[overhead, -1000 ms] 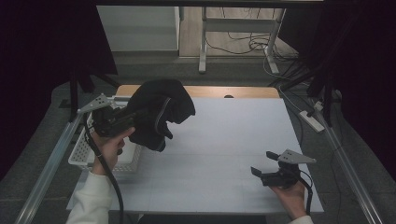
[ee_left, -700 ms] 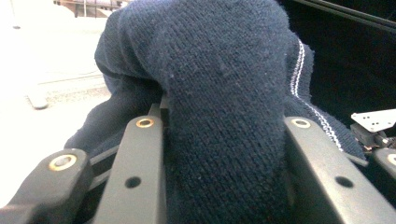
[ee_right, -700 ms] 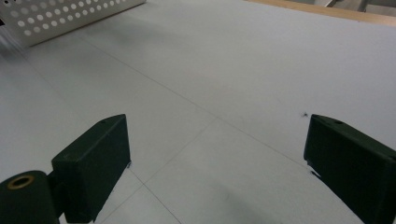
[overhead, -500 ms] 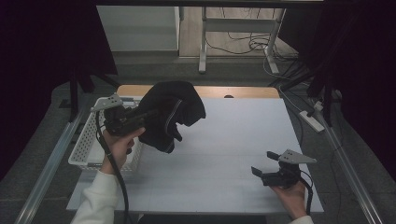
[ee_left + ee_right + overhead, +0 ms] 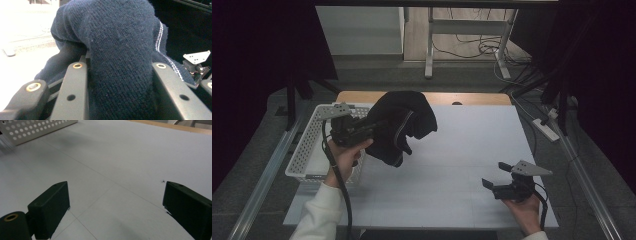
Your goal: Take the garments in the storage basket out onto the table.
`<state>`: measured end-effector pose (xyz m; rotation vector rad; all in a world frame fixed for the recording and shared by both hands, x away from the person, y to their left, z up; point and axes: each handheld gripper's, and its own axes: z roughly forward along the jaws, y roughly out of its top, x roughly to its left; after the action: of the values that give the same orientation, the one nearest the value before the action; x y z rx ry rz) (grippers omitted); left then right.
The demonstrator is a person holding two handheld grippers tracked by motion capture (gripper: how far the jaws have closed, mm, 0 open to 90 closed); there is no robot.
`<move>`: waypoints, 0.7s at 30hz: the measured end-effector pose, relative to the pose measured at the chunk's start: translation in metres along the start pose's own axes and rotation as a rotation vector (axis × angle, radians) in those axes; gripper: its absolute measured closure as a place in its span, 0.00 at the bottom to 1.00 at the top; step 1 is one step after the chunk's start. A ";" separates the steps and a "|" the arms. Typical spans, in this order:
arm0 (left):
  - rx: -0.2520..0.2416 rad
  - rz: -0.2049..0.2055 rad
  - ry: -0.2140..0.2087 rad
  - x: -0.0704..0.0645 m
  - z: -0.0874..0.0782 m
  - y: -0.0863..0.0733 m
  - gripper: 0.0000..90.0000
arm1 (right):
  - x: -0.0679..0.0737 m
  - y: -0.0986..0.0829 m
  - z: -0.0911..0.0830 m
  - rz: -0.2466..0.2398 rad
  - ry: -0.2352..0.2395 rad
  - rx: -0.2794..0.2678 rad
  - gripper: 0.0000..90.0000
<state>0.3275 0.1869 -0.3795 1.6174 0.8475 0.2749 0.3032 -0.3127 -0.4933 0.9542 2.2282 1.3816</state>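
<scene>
So far the left gripper (image 5: 377,125) clamps the dark sweater (image 5: 404,122) lifted beside the basket (image 5: 304,150), unplaced, while the right gripper (image 5: 497,176) gapes empty.

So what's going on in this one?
A person works at a white table with a hand-held gripper in each hand. The left hand-held gripper is shut on a dark knitted garment, holding it up in the air beside a white perforated basket at the table's left edge. The right hand-held gripper sits low over the table near the front right, jaws open and holding nothing.
</scene>
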 end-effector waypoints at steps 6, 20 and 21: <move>0.029 0.010 -0.033 -0.007 0.013 -0.004 0.72 | 0.000 0.000 0.000 -0.001 0.000 0.003 0.07; 0.074 0.034 -0.088 -0.024 0.033 -0.010 0.72 | 0.000 -0.001 0.000 0.000 -0.004 0.002 0.07; 0.078 0.037 -0.091 -0.025 0.034 -0.010 0.72 | 0.000 -0.001 0.000 0.000 -0.004 0.001 0.07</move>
<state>0.3270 0.1448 -0.3902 1.7069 0.7676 0.1953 0.3035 -0.3128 -0.4940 0.9567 2.2267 1.3777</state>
